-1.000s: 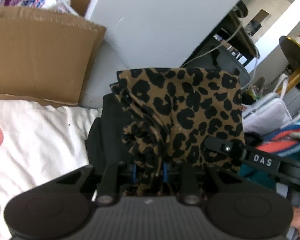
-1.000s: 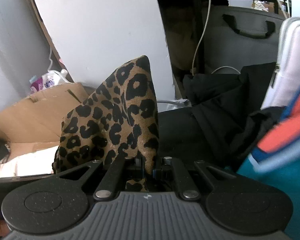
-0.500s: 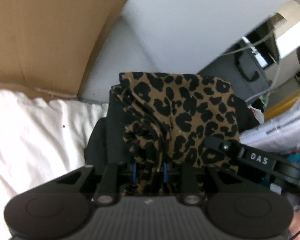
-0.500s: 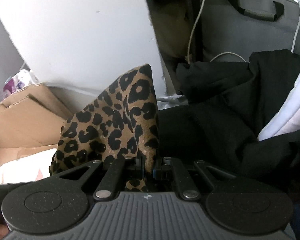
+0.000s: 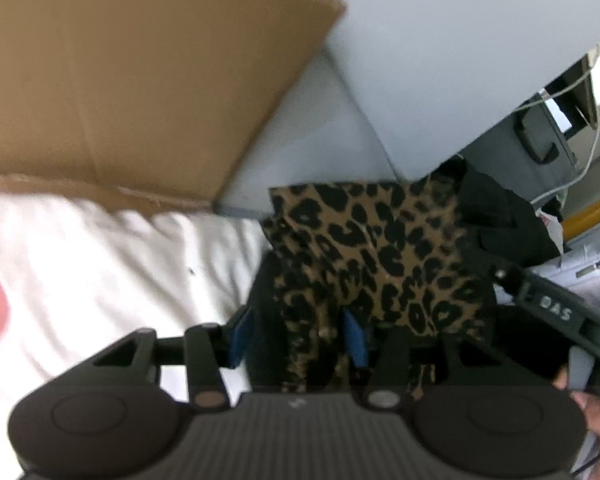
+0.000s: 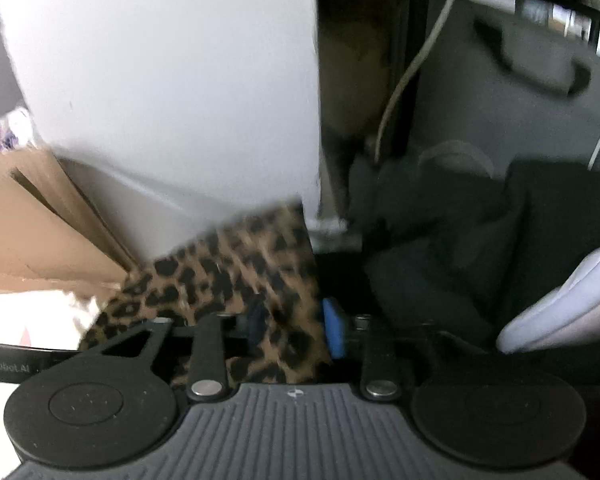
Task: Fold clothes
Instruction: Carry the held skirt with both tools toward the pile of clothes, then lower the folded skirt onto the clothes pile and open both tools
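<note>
The leopard-print cloth (image 5: 384, 256) lies bunched between the two tools, over a dark garment (image 5: 508, 216) at the edge of a white bed sheet (image 5: 100, 264), with a cardboard box (image 5: 140, 72) behind it. It looks like a release after a fold or a regrasp partway through one; the blurred pictures fit either. Either way, the cloth should settle flat with its edges lined up, and neither tool should snag loose fabric.

The left tool (image 5: 296, 336) has its blue-padded fingers (image 5: 242, 334) spread apart. A gathered strand of the cloth runs between them, near the right pad, but nothing is pinched.

The right tool (image 6: 296, 324) also stands spread, less widely. The cloth (image 6: 236, 280) passes through the gap and touches the right pad (image 6: 334, 328); the left one is partly hidden by fabric, so contact there cannot be told. The cloth looks loose, not clamped.
</note>
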A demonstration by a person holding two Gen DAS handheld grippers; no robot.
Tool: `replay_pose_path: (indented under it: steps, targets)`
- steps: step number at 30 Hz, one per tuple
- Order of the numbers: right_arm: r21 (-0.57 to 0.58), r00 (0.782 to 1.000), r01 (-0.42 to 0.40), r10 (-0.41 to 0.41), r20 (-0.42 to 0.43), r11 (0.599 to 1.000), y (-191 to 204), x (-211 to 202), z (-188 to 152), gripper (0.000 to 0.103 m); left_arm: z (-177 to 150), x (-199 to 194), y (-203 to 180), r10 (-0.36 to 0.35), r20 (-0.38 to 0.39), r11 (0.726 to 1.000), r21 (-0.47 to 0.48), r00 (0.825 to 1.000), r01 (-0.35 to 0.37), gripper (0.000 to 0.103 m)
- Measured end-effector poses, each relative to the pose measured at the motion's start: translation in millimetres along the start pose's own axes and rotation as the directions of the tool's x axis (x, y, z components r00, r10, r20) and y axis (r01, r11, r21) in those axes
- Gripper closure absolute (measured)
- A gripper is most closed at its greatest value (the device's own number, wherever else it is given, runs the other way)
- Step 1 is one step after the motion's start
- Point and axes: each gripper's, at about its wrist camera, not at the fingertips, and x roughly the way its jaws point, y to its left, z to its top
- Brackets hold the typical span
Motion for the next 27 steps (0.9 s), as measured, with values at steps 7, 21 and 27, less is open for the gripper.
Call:
replay_pose_path:
  steps: [7,21,27]
  targets:
    - [0.02,0.994,-0.094,0.092,0.065,0.995,13.4,-30.8,-25.7,0.061,9.0,-22.2,-37.6,-0.049,0.018,0.978,0.206,0.999,0.044,0.068]
    - [-0.074,0.994,-0.102,0.104,0.025,0.992,18.0,-7.0,-103.2,0.058,-17.5,46.5,-55.9,0.092,-0.051,0.922,0.381,0.994,-0.066,0.078]
    - [-0.03,0.997,-0.07,0.071,0.033,0.997,4.0,-20.3,-121.7,0.058,-28.4,23.8,-56.5,0.07,-0.035,0.908,0.416,0.997,-0.049,0.087]
